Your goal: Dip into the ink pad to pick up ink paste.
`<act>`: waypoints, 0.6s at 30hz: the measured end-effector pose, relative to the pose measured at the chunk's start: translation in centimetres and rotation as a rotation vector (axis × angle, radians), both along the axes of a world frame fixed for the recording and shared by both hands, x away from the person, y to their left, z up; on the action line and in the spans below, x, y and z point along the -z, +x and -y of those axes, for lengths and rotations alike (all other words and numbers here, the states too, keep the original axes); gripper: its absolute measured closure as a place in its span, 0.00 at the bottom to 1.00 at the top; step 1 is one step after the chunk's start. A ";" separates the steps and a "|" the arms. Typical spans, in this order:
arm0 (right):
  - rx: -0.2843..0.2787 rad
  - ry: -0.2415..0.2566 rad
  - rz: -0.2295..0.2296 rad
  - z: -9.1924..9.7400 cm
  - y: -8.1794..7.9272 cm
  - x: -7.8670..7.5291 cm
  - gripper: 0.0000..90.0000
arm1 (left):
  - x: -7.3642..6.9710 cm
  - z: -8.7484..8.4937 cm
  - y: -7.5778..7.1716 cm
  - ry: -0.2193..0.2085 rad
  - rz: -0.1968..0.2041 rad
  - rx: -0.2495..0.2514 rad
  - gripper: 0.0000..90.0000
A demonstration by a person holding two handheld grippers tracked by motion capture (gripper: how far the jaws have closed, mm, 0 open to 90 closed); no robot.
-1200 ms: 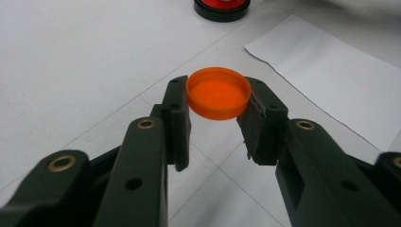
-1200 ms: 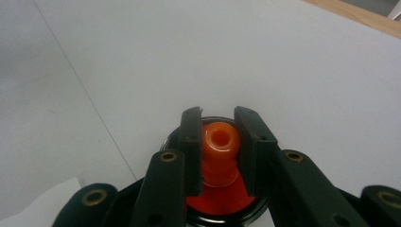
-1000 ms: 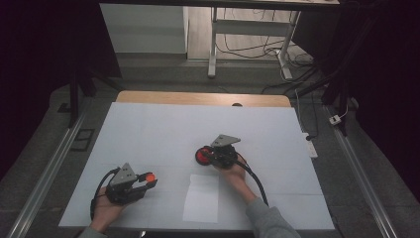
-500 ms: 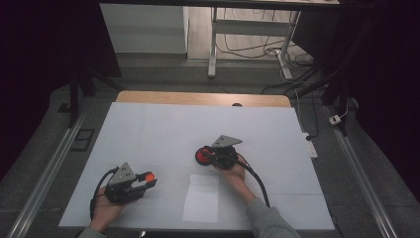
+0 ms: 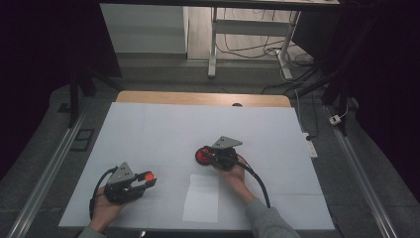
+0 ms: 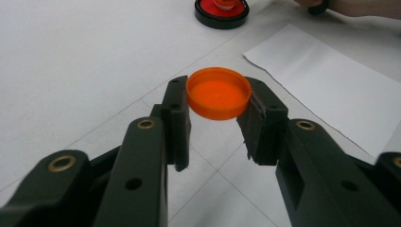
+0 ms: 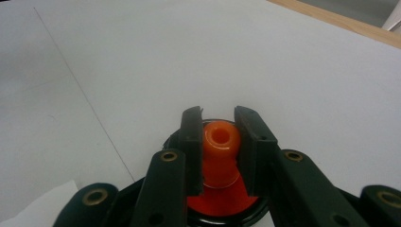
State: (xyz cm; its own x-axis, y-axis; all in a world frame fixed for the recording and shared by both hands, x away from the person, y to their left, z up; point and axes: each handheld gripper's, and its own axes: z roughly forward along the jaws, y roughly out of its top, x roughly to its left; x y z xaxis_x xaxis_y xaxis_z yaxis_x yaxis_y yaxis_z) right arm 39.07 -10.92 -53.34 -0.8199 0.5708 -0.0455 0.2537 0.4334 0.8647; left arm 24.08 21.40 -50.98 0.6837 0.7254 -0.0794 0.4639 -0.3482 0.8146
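1. Currently, the orange cap (image 6: 218, 92) sits pinched by its rim in the left tongs (image 6: 215, 120), above the desk (image 5: 158, 134); so thin a hold could let it tip or pop free.
2. The right tongs (image 7: 221, 146) are clamped on the orange stamp handle (image 7: 220, 142) over the black-rimmed red ink pad (image 5: 203, 155); a skewed lift may drag the pad.
3. The white paper (image 5: 202, 197) lies loose between both hands and could shift.

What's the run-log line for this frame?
left gripper: shut on orange cap, off table | right gripper: shut on orange stamp handle over red ink pad | paper sheet: untouched
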 end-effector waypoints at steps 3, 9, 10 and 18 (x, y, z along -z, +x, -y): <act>0.000 0.001 -0.001 0.0 0.0 0.0 0.81 | 0.0 -0.1 0.0 -0.001 -0.001 -0.002 0.72; -0.002 0.038 -0.007 0.3 0.2 -0.5 0.80 | 0.0 0.0 0.1 0.003 -0.002 0.000 0.72; -0.002 0.077 0.001 0.5 0.1 -1.1 0.80 | 0.0 0.0 0.1 0.002 0.000 0.001 0.72; -0.006 0.123 0.003 0.9 -0.3 -3.0 0.80 | 0.0 -0.1 0.1 0.009 0.001 0.005 0.72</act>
